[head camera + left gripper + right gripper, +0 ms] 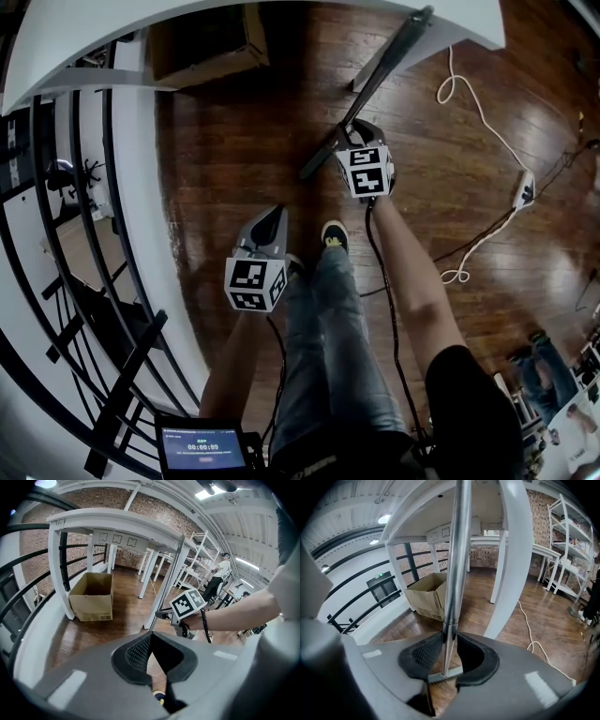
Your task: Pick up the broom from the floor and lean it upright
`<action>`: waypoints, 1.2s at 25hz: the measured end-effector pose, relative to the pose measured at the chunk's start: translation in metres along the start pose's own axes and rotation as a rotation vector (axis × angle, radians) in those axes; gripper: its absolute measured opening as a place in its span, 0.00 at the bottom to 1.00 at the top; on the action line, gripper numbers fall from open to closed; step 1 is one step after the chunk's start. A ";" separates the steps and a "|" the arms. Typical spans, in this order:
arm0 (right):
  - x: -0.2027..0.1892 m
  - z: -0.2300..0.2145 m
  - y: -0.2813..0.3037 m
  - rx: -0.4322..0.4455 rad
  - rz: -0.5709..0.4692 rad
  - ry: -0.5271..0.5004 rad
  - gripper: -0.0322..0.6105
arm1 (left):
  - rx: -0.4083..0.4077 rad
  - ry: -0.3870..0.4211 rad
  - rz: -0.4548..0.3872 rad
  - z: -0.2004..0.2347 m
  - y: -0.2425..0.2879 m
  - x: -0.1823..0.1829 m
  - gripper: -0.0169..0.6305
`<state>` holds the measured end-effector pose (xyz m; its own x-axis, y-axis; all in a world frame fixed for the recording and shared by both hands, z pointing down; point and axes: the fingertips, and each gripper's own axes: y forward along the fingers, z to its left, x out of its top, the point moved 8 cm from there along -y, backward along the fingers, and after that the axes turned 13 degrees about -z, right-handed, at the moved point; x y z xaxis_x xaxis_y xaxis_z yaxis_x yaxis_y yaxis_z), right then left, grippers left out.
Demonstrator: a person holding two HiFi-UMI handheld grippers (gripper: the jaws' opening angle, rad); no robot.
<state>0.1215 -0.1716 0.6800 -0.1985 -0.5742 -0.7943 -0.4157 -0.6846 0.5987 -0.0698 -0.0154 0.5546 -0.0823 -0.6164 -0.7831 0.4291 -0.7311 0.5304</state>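
The right gripper (353, 131) (450, 641) is clamped on the broom (384, 66) (452, 573): in the right gripper view the metal handle stands straight up between the two pads, which sit against it on either side. The broom is nearly upright, its flat head (445, 673) down on the wooden floor (234, 141) just below the jaws. In the head view the upper end of the handle reaches the edge of the white table (187, 28). The left gripper (275, 214) (150, 637) hangs apart from the broom, nearer the person's legs, with its jaws together and nothing between them; only a shoe (334, 234) and bare floor show through the gap below the tips. An open cardboard box (211, 42) (91, 597) (429, 595) sits on the floor under the table. A white cable (478, 112) trails across the boards to a power strip (523, 187) on the right, and a black railing (56, 234) curves along the left
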 end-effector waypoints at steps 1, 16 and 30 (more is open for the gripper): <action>0.002 -0.001 0.000 0.004 -0.005 0.002 0.23 | 0.000 0.000 0.000 0.000 0.001 0.000 0.05; 0.033 0.001 -0.043 0.025 -0.093 -0.043 0.31 | -0.021 0.037 -0.009 -0.008 -0.010 0.017 0.05; 0.157 0.106 -0.330 0.157 -0.434 -0.096 0.31 | -0.187 0.151 -0.237 -0.090 -0.181 0.132 0.05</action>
<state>0.1332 0.0122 0.3467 -0.0550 -0.2008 -0.9781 -0.6060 -0.7718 0.1926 -0.0770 0.0618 0.3259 -0.0716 -0.3751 -0.9242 0.5728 -0.7740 0.2698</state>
